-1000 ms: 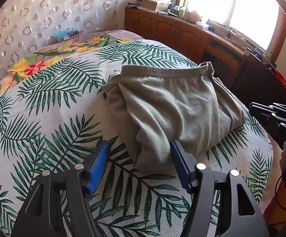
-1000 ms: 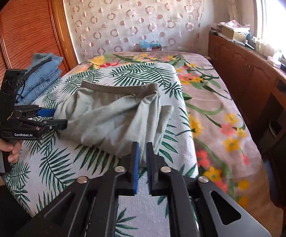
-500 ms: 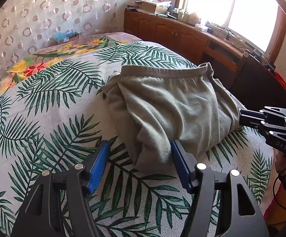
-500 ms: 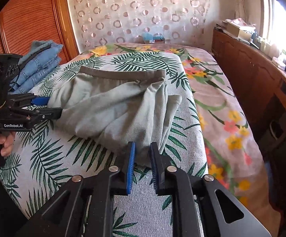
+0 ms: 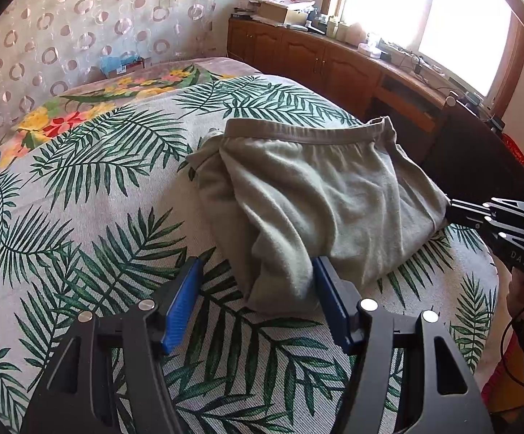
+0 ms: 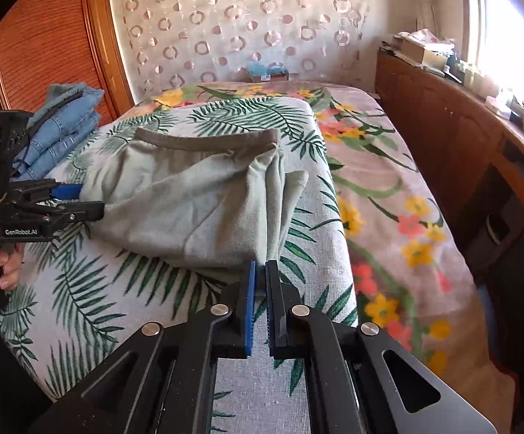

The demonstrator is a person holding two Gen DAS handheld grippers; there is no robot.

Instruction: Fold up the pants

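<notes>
Biggest risk right now is a lopsided lift. Your right gripper (image 6: 260,271) has just been closing and its jaws are nearly together on the near right corner of the pants (image 6: 204,199); a thin bit of cloth looks pinched between the pads, but only at the very edge, so it could slip out once you pull. Meanwhile your left gripper (image 5: 254,289) stands about half open, and its jaws have just eased in a touch. The near left corner of the pants (image 5: 309,209) sits between the 2 blue pads, brushing the right one, but nothing is pressed yet. If you lift with only 1 side clamped, I'd guess the bundle twists and the fold you've got so far comes undone. The fabric looks soft and thick, so grab deeper than the hem.

The pants lie bunched on the palm-leaf bedspread (image 5: 92,217), waistband (image 6: 204,139) on the far side, folded end toward you. Each gripper sits at 1 near corner, well apart from the jeans (image 6: 63,123) stacked off to the left.
</notes>
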